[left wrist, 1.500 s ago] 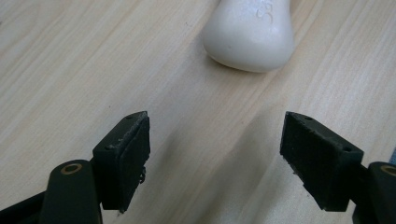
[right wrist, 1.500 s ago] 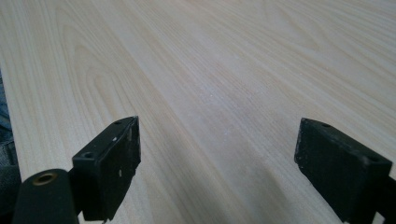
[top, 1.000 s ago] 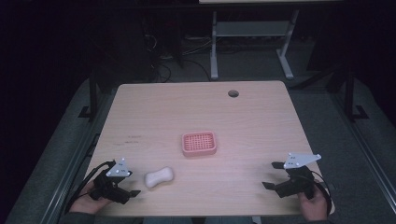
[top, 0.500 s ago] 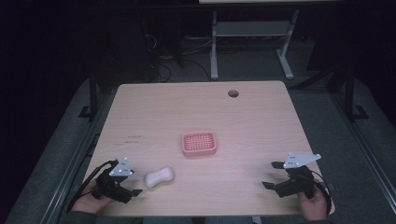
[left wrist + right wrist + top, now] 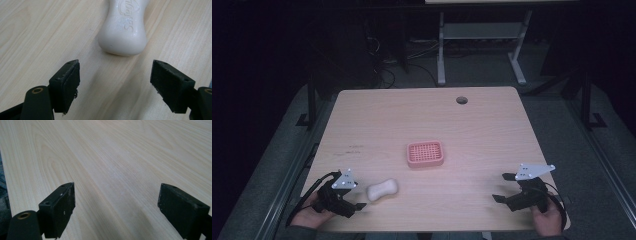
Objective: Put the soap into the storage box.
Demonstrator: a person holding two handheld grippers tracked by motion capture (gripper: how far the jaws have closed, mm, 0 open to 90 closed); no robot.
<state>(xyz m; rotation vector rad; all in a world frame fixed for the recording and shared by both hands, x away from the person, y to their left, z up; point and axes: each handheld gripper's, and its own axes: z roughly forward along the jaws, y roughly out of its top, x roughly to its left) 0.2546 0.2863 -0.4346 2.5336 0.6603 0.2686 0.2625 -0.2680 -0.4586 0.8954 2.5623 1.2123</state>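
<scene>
Near the front left corner of the desk (image 5: 362, 115), the left tool (image 5: 354, 206) sits low with its jaws spread wide and nothing between them, aimed at the white soap bar (image 5: 382, 189) just ahead. From the left gripper view, the soap bar (image 5: 123, 27) lies flat on the wood a little beyond the open pads (image 5: 71, 82), slightly off toward the right jaw, its embossed face up and its narrow waist farther away. The step in hand looks like the approach to a pick: the tool is lined up but not yet around the bar. Next it should slide forward until the pads straddle the soap, then close gently, since the smooth, rounded bar may squirt out of a hard pinch. The pink slotted soap dish (image 5: 425, 153) waits near the desk's middle, well apart from the bar, and is probably where it belongs, though that is my guess. The right tool (image 5: 506, 189) rests at the front right, jaws likewise wide and empty over bare wood.
</scene>
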